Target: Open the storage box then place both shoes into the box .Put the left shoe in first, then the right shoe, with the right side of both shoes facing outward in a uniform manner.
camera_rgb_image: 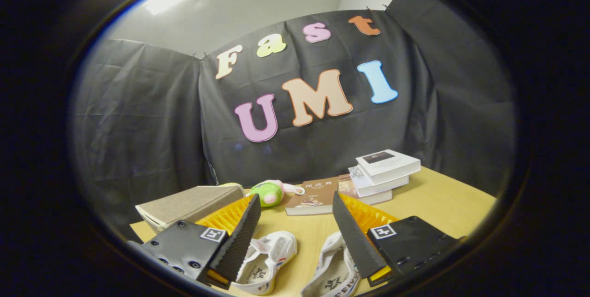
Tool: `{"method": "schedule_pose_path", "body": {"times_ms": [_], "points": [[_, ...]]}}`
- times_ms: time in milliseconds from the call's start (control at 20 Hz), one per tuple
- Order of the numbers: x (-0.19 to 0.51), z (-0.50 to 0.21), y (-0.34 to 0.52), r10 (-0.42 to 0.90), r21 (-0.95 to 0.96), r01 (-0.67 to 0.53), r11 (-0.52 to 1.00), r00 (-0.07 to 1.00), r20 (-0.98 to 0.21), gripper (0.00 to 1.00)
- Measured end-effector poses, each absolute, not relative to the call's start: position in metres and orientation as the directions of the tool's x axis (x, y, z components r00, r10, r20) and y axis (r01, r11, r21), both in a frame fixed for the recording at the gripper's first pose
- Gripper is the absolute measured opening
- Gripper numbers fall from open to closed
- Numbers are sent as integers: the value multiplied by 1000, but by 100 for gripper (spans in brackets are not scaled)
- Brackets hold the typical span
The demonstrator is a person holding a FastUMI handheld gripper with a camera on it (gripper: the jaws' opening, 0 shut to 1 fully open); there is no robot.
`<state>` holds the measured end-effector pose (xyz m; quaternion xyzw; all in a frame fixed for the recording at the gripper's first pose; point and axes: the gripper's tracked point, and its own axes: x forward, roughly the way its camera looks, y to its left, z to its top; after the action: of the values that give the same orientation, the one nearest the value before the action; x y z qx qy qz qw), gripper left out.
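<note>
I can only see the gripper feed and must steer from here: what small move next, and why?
Probably lift and pan the gripper to look for the storage box, since it has to be opened first. The fingers stand open and hold nothing, with the two white shoes lying on the table just below them. Beyond are the stacked books and a plush toy.

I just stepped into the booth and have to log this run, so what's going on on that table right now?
A hand-held gripper hangs open above a tan table, holding nothing. Two white shoes lie below it: one shoe by the left finger, the other shoe partly under the right finger. Neither is gripped. Beyond the fingers sit a grey-brown box, lying closed as far as I can tell, a green plush toy, a brown book and a stack of books. The task looks barely started.
</note>
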<state>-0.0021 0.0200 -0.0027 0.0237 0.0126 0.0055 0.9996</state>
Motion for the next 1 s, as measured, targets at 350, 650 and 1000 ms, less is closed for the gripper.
{"method": "schedule_pose_path", "body": {"times_ms": [350, 650, 1000], "points": [[-4, -10, 75, 137, 314, -105, 944, 987, -83, 97], [-8, -41, 138, 308, 501, -166, 849, 927, -214, 96], [-10, -91, 173, 432, 659, -96, 746, 823, -369, 95]]}}
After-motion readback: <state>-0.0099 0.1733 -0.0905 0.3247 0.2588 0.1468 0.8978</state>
